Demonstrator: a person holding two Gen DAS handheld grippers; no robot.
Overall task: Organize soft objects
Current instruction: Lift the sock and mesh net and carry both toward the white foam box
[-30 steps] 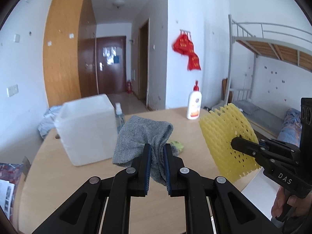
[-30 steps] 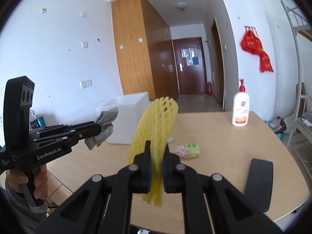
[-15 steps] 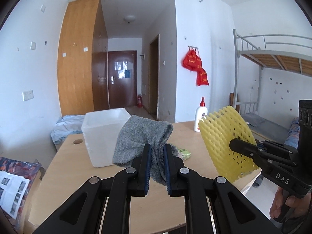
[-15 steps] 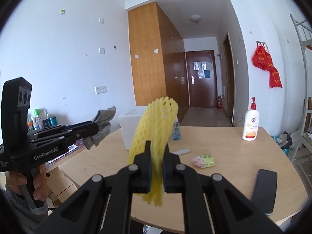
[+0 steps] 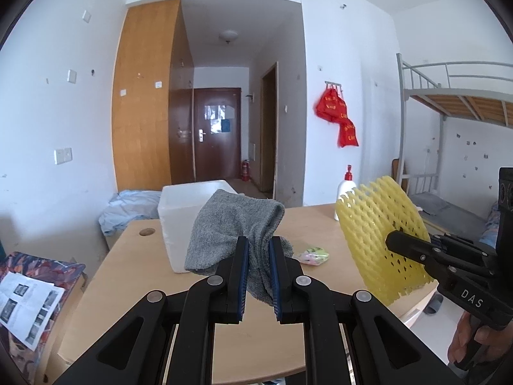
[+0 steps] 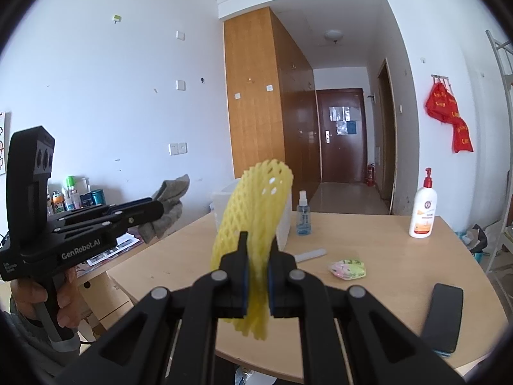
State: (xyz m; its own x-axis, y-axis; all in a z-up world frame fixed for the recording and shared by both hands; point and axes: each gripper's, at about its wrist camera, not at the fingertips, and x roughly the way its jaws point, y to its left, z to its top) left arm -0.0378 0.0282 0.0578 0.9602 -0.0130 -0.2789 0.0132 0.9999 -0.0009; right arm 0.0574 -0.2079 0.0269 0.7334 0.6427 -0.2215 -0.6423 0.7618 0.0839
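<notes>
While left tool [image 5: 258, 250] clamps grey cloth [image 5: 231, 224], right tool [image 6: 256, 250] yellow net [image 6: 256, 211]: wooden table [image 6: 384, 243], dorm room.

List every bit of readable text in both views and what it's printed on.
"DAS": white letters on the right tongs' black body, left wrist view.
"GenRobot.AI": white letters on the left tongs' body, right wrist view.
Small white print at that body's rear end: too small to read.
Red bags on the wall: gold characters, blurred.
Lotion bottle: round logo and label, too small.
Door notices and leaflet: unreadable.
</notes>
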